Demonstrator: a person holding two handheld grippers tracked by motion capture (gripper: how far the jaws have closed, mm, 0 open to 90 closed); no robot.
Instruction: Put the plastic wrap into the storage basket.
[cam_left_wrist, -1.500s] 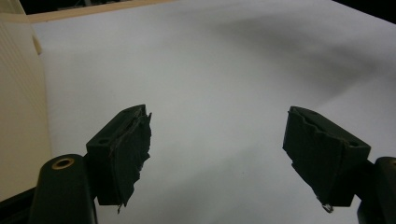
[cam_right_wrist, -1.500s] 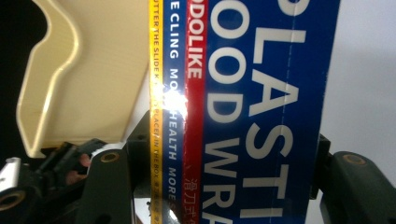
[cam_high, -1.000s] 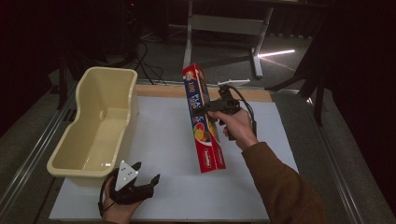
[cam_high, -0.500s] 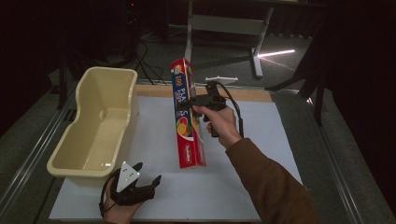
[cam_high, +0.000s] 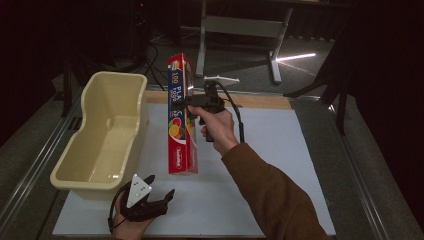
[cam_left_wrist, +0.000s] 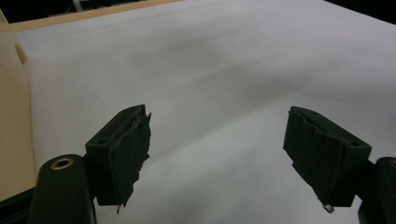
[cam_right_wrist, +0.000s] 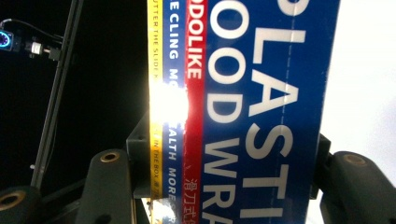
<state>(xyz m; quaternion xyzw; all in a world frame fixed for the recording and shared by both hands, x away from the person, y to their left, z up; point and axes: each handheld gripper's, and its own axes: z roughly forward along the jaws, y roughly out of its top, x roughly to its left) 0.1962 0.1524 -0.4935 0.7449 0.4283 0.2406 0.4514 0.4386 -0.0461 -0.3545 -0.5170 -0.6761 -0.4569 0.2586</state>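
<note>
Two grippers are showing in the high view, one in each of your hands. At the far left of that frame, the cream tub (cam_high: 102, 137) is sitting on the white board (cam_high: 280, 165), its long side running up the picture and its near rim just above your left hand. In the lower left, you are holding the left gripper (cam_high: 161, 192) low over the board, close to the bottom edge, with its jaws pointing right and standing wide apart around nothing. In the left gripper view, those two black jaws are framing bare white board (cam_left_wrist: 210, 79), and a strip of the tub (cam_left_wrist: 14, 121) is edging the left side of the frame.

Moving toward the centre of the high view, the long box of plastic wrap (cam_high: 181, 117) is standing tilted just right of the tub, its lower end at or just over the board and its top leaning up toward the upper middle of the frame. You are clamping the right gripper (cam_high: 192, 104) on the box's upper half, your right hand (cam_high: 216, 125) wrapped around the handle just right of it. In the right gripper view, the box (cam_right_wrist: 252, 107) is running top to bottom through the middle, blue with white letters and red and yellow strips, and the jaws are pressing on both its sides.
</note>
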